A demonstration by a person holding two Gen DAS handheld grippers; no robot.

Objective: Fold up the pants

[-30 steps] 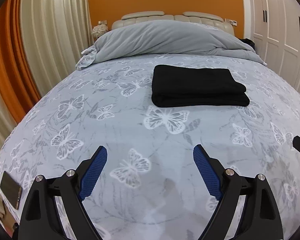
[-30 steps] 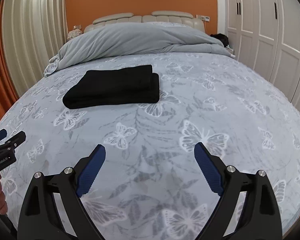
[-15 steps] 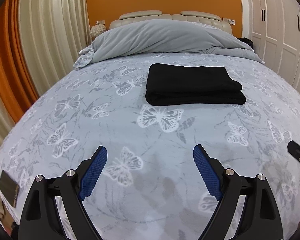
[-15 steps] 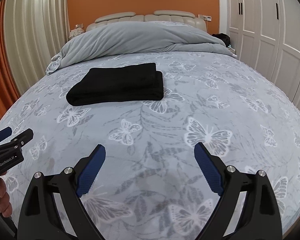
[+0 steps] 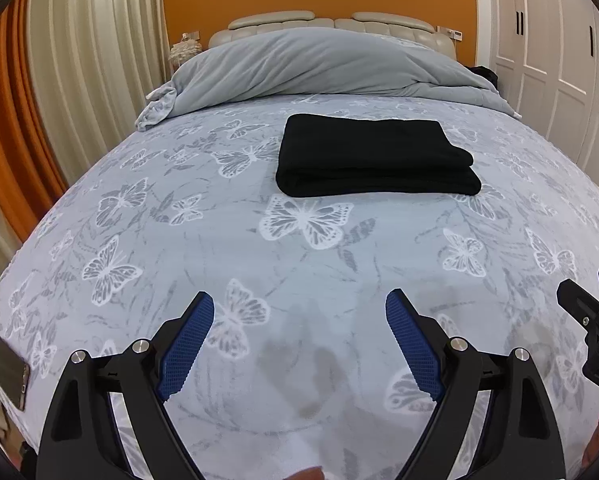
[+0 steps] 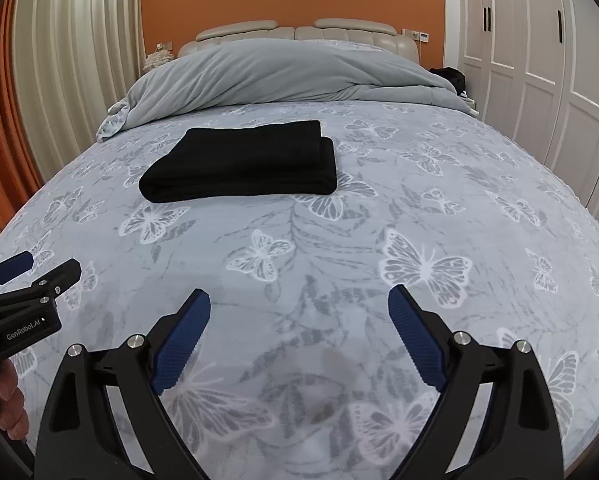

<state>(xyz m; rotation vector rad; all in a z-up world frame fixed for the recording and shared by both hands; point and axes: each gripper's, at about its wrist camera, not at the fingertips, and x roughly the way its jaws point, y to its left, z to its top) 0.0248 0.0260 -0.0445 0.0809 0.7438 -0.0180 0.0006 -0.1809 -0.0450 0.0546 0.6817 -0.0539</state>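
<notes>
The black pants (image 5: 373,156) lie folded into a neat rectangle on the butterfly-print bed cover, also seen in the right wrist view (image 6: 245,162). My left gripper (image 5: 299,322) is open and empty, held above the near part of the bed, well short of the pants. My right gripper (image 6: 299,320) is open and empty too, at about the same distance. The right gripper shows at the right edge of the left wrist view (image 5: 591,320). The left gripper shows at the left edge of the right wrist view (image 6: 23,292).
A rolled grey duvet (image 5: 319,64) lies across the head of the bed before the headboard. A phone (image 5: 10,378) lies at the bed's near left edge. Curtains (image 5: 79,60) hang on the left, white wardrobe doors (image 6: 539,60) stand on the right.
Both grippers have drawn back and risen a little from the pants, staying open. The pants have not moved.
</notes>
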